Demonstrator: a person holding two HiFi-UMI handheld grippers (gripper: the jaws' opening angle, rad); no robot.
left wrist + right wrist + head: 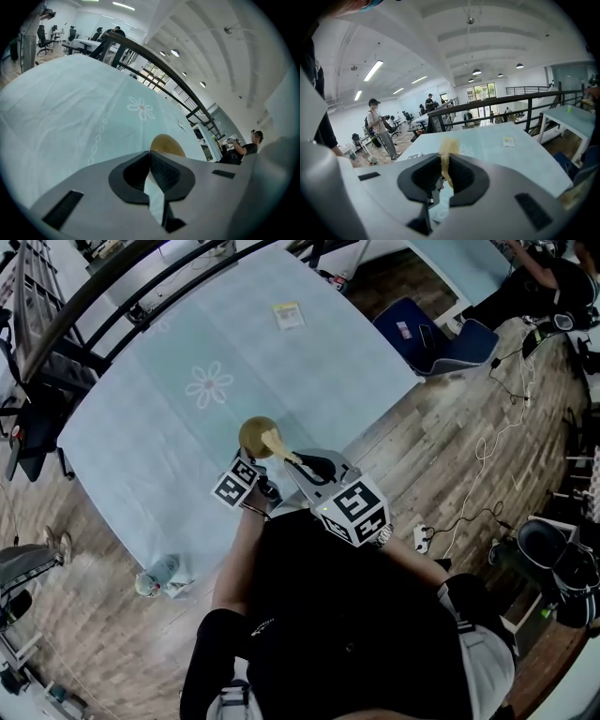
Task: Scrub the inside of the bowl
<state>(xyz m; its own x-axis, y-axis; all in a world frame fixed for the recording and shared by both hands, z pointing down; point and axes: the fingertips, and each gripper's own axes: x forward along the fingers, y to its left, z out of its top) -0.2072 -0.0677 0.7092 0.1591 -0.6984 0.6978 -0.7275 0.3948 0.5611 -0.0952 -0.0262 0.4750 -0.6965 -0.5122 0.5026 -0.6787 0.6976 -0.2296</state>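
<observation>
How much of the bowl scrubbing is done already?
Setup looks done: the left tool seems to pinch the bowl by its near rim, and the right tool is shut on the tan scrubber. In hand: the scrubber's end sits inside the bowl. Left: I can't tell how clean it is, so more scrubbing may be needed.

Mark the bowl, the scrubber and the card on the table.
bowl (251, 432): head view, bare inner surface beside the scrubber.
scrubber (449, 146): right gripper view, tan tip past the jaws.
card (288, 315): head view, its middle.
</observation>
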